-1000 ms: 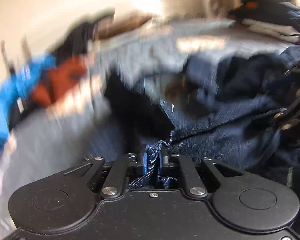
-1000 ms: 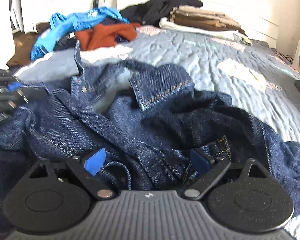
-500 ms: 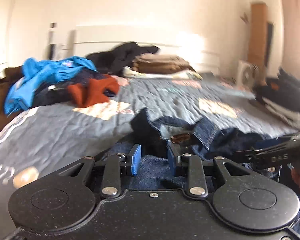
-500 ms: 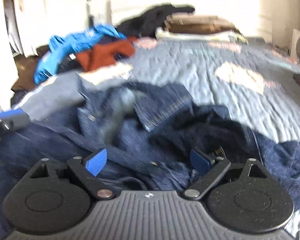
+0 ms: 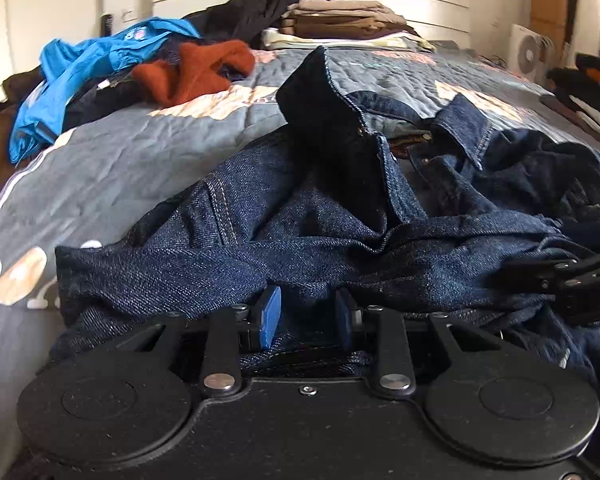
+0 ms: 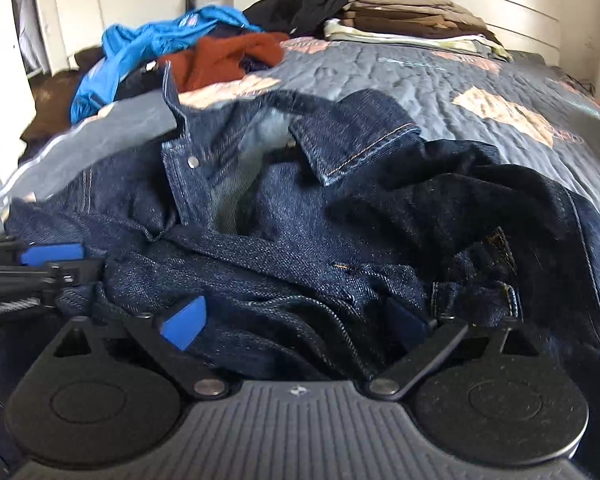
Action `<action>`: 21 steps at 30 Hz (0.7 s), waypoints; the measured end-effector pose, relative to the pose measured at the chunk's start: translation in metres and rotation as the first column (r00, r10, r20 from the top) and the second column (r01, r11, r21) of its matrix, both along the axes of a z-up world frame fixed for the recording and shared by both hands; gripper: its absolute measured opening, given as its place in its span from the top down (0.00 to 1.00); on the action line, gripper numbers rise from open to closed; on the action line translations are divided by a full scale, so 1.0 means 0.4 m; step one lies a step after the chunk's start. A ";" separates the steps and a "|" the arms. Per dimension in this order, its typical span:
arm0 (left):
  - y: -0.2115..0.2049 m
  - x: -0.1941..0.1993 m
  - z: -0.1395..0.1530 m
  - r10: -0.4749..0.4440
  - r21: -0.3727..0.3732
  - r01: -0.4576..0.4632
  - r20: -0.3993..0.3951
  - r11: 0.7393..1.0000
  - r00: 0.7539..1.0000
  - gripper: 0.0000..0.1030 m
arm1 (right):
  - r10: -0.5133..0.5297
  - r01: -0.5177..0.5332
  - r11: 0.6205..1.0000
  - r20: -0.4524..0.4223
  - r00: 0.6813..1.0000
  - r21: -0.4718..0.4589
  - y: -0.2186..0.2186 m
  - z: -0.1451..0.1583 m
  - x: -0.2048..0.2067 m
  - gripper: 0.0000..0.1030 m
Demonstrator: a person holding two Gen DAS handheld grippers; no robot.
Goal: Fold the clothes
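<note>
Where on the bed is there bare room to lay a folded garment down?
The grey quilt is bare between the denim jacket and the folded brown stack, and left of the jacket below the orange sweater. It is crowded at the far left, around the blue garment and black clothing.

Right tool (image 6: 296,320) w/ jaws wide apart over crumpled dark denim jacket (image 6: 340,220) on grey quilted bed (image 6: 440,76); left tool (image 6: 40,268) at frame's left edge, touching denim.
</note>
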State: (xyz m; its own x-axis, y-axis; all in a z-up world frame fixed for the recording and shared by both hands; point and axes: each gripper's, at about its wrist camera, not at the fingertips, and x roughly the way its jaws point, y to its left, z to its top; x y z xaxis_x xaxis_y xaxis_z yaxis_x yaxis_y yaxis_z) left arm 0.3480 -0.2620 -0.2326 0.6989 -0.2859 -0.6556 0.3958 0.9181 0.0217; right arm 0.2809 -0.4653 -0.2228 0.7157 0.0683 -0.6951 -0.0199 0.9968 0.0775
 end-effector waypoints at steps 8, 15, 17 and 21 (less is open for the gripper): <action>0.044 -0.040 0.065 0.015 -0.074 -0.011 0.041 0.997 0.999 0.65 | -0.033 0.034 0.998 -0.002 0.999 0.057 -0.012 0.049 -0.014 0.07; 0.130 -0.203 0.264 0.055 -0.149 -0.031 0.156 0.988 0.986 0.23 | -0.159 0.147 0.983 0.108 0.981 0.114 -0.111 0.185 -0.136 0.06; 0.154 -0.250 0.284 0.069 -0.153 -0.047 0.139 0.987 0.988 0.23 | -0.221 0.206 0.969 0.104 0.970 0.136 -0.155 0.210 -0.173 0.06; 0.201 -0.334 0.288 0.125 -0.180 -0.106 0.098 0.978 0.987 0.23 | -0.271 0.256 0.952 0.076 0.959 0.170 -0.179 0.219 -0.263 0.06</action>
